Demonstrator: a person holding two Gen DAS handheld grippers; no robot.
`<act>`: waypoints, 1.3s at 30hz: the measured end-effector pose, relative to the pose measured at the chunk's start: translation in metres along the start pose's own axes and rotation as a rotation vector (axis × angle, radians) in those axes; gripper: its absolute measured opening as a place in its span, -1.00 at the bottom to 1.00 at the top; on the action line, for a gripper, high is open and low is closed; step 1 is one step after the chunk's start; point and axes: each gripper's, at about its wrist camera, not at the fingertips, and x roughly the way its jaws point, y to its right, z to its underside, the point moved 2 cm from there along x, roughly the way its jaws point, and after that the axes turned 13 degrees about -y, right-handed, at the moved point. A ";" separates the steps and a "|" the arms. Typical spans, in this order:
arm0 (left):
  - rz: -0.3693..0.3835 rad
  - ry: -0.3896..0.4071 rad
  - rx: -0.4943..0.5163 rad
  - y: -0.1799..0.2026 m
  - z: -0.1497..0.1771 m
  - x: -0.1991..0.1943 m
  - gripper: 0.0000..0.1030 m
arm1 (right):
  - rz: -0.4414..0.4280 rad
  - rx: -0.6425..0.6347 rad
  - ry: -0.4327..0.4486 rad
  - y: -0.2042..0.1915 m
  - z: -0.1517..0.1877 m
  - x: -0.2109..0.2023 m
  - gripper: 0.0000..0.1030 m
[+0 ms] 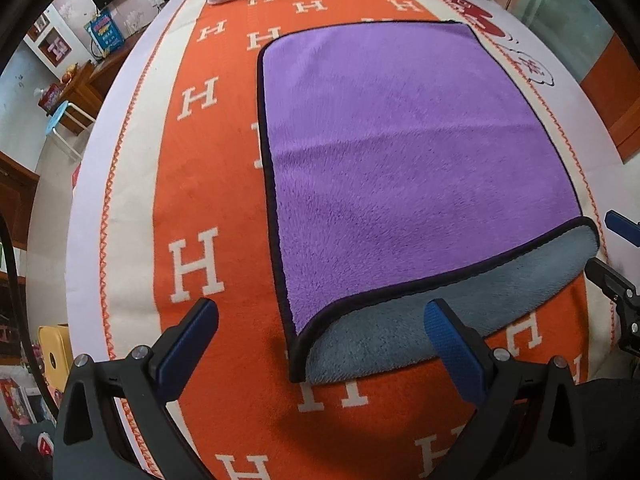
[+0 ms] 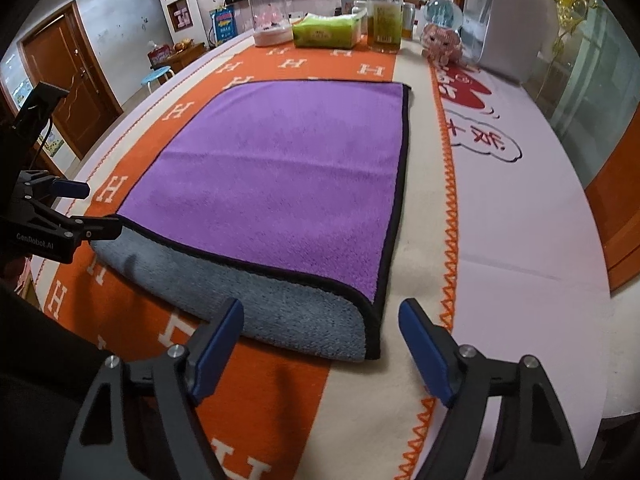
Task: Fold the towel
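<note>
Purple towel lies flat on the table, grey underside showing along its near fold; both left tongs and right tongs are spread and empty, so the next fold requires pinching the near corners.

Left wrist view low, facing forward over near edge, right alike, both sharing towel
</note>
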 end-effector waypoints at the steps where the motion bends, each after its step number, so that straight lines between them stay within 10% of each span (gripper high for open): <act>1: 0.001 -0.005 -0.001 0.000 -0.001 0.002 0.98 | -0.005 0.001 -0.005 0.001 0.000 0.001 0.51; 7: 0.011 -0.024 -0.010 -0.003 -0.002 0.011 0.86 | -0.032 0.001 -0.037 0.006 -0.002 0.011 0.31; 29: 0.056 -0.026 0.034 0.005 0.012 0.009 -0.69 | -0.036 -0.003 -0.056 0.004 0.001 0.012 -0.45; 39: 0.111 -0.033 0.033 -0.005 0.021 0.004 -0.88 | -0.028 0.014 -0.050 0.006 0.006 0.008 -0.76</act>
